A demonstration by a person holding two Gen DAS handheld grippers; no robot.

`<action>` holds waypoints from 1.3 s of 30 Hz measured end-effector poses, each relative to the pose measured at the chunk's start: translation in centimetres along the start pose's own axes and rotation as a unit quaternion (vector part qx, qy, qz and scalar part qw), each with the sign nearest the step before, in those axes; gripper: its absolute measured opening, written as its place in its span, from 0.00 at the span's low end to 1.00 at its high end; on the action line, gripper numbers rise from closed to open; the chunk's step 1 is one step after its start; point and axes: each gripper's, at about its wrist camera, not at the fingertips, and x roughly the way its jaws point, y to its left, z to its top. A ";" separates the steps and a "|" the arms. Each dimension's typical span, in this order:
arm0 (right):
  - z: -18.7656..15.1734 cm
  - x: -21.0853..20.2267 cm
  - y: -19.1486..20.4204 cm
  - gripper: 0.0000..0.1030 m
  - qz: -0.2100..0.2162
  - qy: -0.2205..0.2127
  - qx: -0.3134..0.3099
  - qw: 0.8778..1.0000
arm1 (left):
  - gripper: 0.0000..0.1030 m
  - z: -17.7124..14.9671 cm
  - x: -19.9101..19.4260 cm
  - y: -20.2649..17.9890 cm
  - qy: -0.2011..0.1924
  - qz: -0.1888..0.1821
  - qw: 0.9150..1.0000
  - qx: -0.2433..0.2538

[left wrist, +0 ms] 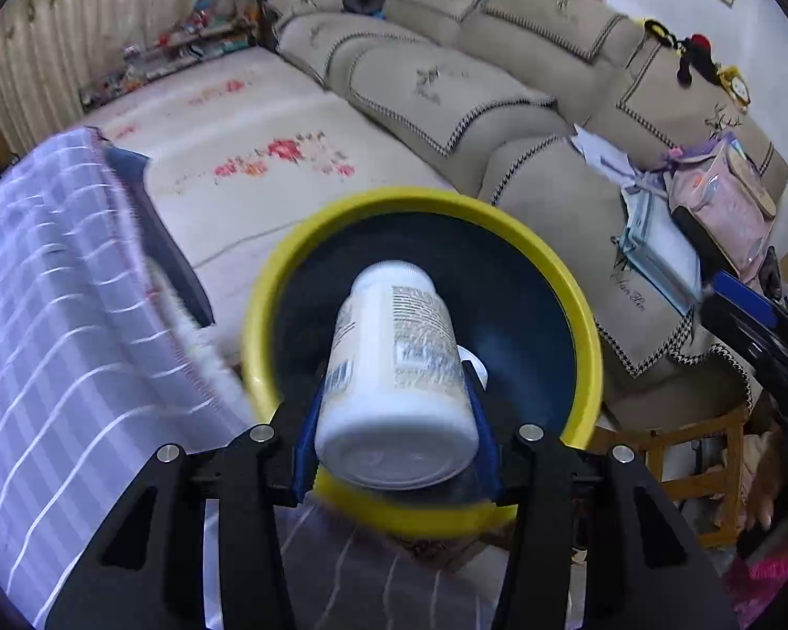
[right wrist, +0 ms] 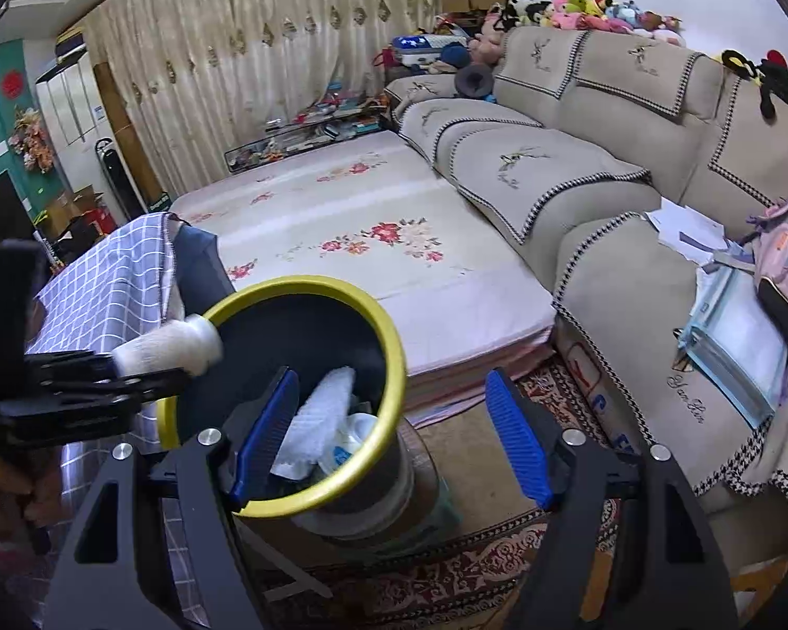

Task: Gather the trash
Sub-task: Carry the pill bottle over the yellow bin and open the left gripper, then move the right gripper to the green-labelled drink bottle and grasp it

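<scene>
The white plastic bottle [left wrist: 394, 367] is pinched across its body near the base by the left claw [left wrist: 394, 420], neck pointing ahead over the yellow-rimmed bin [left wrist: 586, 325] just beyond the fingers. It looks light, rigid and smooth, so a mid-body grip suits it. The right claw [right wrist: 394, 436] hangs spread and empty beside the bin.

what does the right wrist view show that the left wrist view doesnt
Only the right wrist view shows trash lying in the bin: a white wad and a clear wrapper, plus the open, empty right gripper. Only the left wrist view shows the bottle's label and base close up. Both show the left gripper shut on the white bottle over the yellow-rimmed bin, and the sofa.
</scene>
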 end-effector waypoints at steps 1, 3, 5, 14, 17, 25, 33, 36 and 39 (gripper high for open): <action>0.0 0.1 -0.2 0.68 -0.001 0.002 0.001 1.000 | 0.46 0.2 0.8 -0.2 0.003 0.006 1.000 0.003; -0.1 0.3 -0.3 0.68 0.000 0.006 0.003 1.000 | 0.47 0.7 2.1 -0.7 0.007 0.015 1.000 0.010; -0.1 0.4 -0.2 0.68 0.002 0.006 0.002 1.000 | 0.56 1.0 2.5 -0.8 0.005 0.024 1.000 0.010; -0.4 0.8 0.9 0.68 0.015 0.011 -0.004 1.000 | 0.81 -1.1 -4.7 1.2 -0.075 0.024 0.997 -0.014; -0.6 1.1 1.8 0.68 0.021 0.017 -0.011 1.000 | 0.91 -4.0 -9.6 3.0 -0.121 0.027 0.992 -0.030; -0.3 2.1 8.3 0.69 0.068 0.031 -0.076 0.994 | 0.95 -12.7 -20.2 9.6 -0.189 0.112 0.971 -0.094; 0.2 2.2 21.5 0.69 0.170 0.033 -0.187 0.967 | 0.95 -23.5 -28.9 17.2 -0.218 0.232 0.923 -0.217; -0.1 2.0 27.1 0.69 0.207 0.035 -0.232 0.950 | 0.95 -26.6 -30.8 18.9 -0.221 0.253 0.908 -0.251; -0.6 1.9 32.5 0.69 0.246 0.041 -0.265 0.932 | 0.95 -29.0 -32.3 20.3 -0.229 0.266 0.896 -0.272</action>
